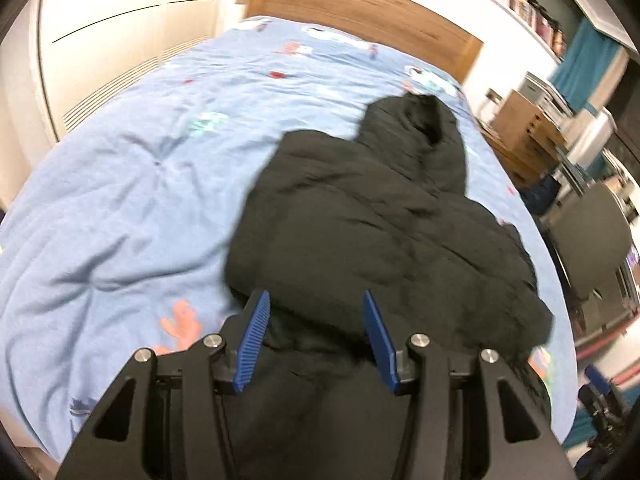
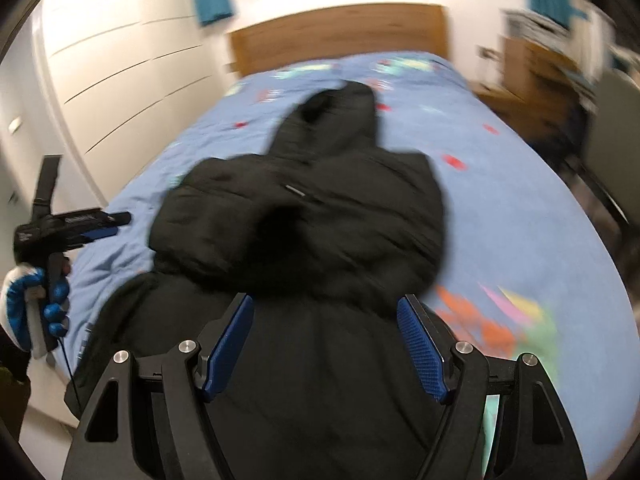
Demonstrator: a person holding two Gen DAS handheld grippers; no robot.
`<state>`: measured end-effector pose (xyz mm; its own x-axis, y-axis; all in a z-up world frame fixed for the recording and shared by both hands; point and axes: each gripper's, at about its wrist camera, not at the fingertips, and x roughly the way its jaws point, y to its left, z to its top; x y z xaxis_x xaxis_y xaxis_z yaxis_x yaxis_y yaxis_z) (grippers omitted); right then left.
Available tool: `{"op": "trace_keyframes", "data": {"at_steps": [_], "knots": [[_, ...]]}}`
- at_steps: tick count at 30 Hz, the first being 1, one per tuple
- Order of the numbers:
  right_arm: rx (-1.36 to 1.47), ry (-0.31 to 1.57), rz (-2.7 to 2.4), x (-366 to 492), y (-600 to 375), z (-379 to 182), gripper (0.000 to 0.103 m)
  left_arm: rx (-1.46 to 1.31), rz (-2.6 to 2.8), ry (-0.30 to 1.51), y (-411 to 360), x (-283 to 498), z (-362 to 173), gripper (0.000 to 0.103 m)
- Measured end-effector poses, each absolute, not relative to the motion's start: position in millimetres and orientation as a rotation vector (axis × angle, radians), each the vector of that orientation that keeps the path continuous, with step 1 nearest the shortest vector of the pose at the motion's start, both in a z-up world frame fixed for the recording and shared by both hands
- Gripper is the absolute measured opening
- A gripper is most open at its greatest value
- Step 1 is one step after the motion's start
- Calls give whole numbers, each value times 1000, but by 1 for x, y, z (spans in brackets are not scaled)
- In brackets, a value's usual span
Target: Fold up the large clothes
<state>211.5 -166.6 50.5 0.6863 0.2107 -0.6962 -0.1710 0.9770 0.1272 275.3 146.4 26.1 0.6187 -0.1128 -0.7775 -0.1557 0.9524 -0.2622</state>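
Hovering over black jacket, both fingers parted, empty

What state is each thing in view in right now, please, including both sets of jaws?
Black hooded jacket: lying partly folded on the bed, hood towards the headboard, held by neither gripper.
Left gripper: jaws open, nothing between them.
Right gripper: jaws open wide, empty, above the jacket.
Blue bedspread: spread over the bed, wrinkled.

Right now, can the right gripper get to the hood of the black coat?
Probably yes. The right gripper hangs open over the coat, with nothing between it and the hood on the bed. It would have to move well forward.
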Motion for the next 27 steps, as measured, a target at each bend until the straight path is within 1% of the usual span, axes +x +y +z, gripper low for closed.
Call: {"op": "trace_keyframes", "data": {"at_steps": [5, 10, 14, 17, 19, 20, 24, 27], "knots": [[-37, 738, 336, 267, -93, 64, 74, -307, 38, 908, 164, 304, 14, 47], [-83, 782, 364, 311, -59, 35, 74, -285, 2, 906, 153, 334, -3, 47], [-119, 843, 316, 334, -63, -3, 74, -254, -1, 945, 139, 358, -28, 47], [-119, 900, 276, 350, -80, -33, 74, -229, -11, 1000, 128, 371, -59, 47], [-97, 914, 291, 355, -91, -47, 74, -185, -4, 1005, 121, 373, -72, 51], [-101, 911, 307, 355, -94, -53, 74, -147, 4, 1000, 116, 374, -77, 51], [-127, 908, 322, 352, -95, -55, 74, -124, 16, 1004, 114, 373, -80, 52], [-118, 943, 316, 351, -99, -44, 74, -144, 14, 999, 121, 370, -60, 51]]}}
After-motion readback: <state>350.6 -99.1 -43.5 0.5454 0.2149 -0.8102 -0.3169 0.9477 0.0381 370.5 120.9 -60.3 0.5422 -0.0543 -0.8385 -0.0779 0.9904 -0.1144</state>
